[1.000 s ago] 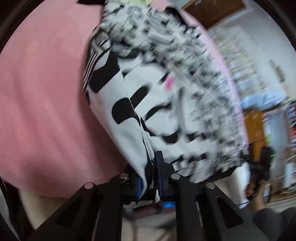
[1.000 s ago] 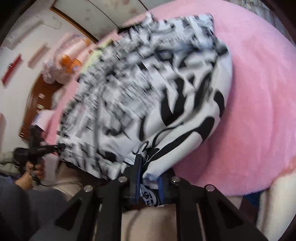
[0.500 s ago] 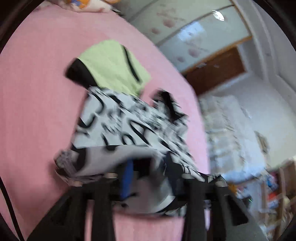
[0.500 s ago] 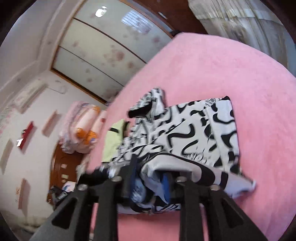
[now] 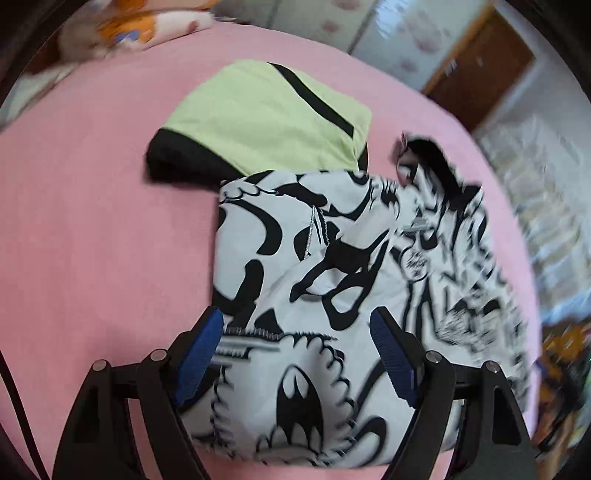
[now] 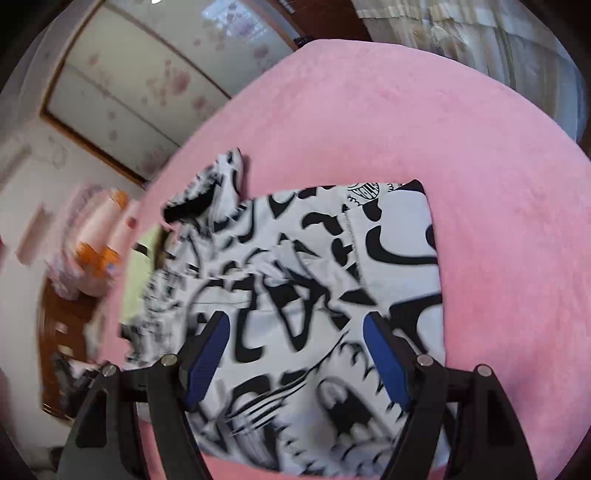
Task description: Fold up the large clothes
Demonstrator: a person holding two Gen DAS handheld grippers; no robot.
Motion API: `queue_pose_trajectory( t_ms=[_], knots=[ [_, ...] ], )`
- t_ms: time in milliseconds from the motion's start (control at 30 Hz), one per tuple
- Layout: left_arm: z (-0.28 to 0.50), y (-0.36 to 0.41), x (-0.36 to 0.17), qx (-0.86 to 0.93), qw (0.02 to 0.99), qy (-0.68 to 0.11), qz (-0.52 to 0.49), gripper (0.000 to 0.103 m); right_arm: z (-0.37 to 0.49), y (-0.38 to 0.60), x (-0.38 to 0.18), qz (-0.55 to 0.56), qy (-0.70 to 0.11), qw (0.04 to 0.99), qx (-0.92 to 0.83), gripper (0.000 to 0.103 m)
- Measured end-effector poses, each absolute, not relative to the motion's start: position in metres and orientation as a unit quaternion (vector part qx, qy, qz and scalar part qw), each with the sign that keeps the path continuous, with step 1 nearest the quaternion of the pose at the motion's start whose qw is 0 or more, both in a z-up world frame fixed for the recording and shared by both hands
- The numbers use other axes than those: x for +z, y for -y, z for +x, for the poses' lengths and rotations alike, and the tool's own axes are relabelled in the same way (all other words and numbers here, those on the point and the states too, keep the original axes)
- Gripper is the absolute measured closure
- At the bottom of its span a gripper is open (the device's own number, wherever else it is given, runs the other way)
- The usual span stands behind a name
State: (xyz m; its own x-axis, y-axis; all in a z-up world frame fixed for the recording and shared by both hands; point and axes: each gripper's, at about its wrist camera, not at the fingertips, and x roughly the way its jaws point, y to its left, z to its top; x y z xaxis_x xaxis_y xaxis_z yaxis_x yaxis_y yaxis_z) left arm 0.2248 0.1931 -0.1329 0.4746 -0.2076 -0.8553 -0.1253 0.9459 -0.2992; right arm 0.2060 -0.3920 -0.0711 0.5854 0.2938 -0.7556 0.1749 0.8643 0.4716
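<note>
Both grippers, left (image 5: 297, 354) and right (image 6: 295, 354), jaws just spread, released: black-and-white printed garment (image 5: 332, 280) laid doubled on pink bedcover (image 5: 92, 221), fold set.

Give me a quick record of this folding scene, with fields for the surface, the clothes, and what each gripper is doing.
surface: pink blanket
main garment: black-and-white printed top, lying folded over on the blanket
other garment: folded green top with black trim, behind the printed one and partly tucked under its far edge
left gripper: jaws have just been opening, cloth below them, pads not pressing on it
right gripper: jaws have just been opening, above the printed top, nothing gripped
background: wooden door, patterned bedding
</note>
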Motion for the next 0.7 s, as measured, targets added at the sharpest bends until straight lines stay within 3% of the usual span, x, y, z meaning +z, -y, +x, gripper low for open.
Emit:
queue_pose_trajectory(
  t_ms=[433,600,667,700],
  knots=[
    [0.285,-0.127,-0.162,-0.096,0.830,-0.549,0.017,0.023,0.271,0.346,-0.096,0.048,-0.516,0.852,0.076,0.028],
    [0.300,-0.117,-0.179,-0.107,0.821,-0.560,0.028,0.024,0.288,0.342,-0.114,0.009,-0.528,0.846,0.075,0.028],
    [0.304,-0.119,-0.184,-0.114,0.819,-0.563,0.012,0.033,0.291,0.342,-0.121,0.007,-0.528,0.846,0.071,0.029],
    [0.304,-0.120,-0.185,-0.121,0.819,-0.561,0.001,0.054,0.291,0.343,-0.122,0.008,-0.524,0.849,0.068,0.041]
  ],
)
